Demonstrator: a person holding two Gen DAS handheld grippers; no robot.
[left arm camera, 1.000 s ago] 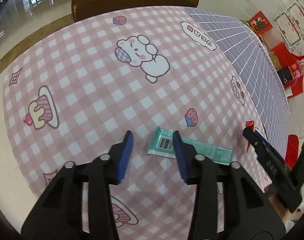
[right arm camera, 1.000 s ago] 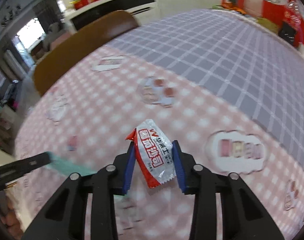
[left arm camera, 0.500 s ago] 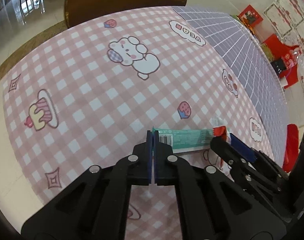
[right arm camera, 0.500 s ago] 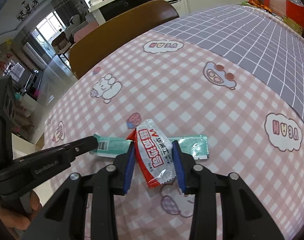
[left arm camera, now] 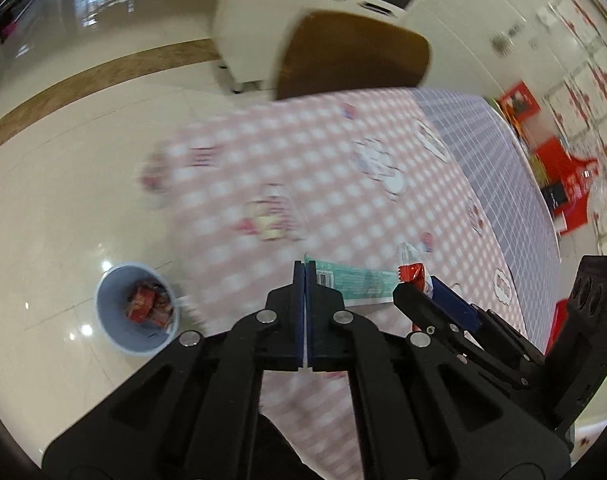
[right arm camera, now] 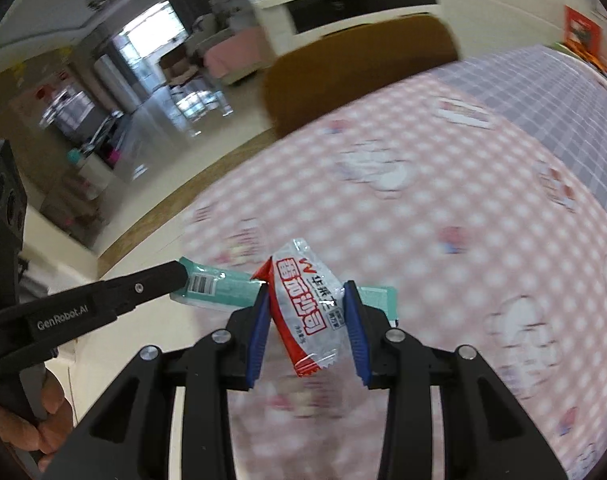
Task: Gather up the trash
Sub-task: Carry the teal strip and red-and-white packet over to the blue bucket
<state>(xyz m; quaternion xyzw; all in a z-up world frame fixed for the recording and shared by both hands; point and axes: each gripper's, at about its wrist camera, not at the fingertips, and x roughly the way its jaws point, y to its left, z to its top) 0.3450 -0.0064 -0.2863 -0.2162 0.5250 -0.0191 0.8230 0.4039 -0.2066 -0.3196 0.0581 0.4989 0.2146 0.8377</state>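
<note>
- Pinching the teal wrapper (left arm camera: pixel 353 280) by its barcode end, our left gripper (left arm camera: pixel 304 276) held it clear above the checked tablecloth (left arm camera: pixel 343 168).
- Our right gripper (right arm camera: pixel 308 312) clamped the red-and-white snack packet (right arm camera: pixel 308 307), just beside the teal one.
- Below on the floor we saw the blue bin (left arm camera: pixel 107 326), red wrappers inside.

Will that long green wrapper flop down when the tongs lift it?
Probably only a little: the long green plastic wrapper, pinched at one end by the left tongs, juts out nearly straight. It looks thin and light. Its glossy film might slip.
</note>
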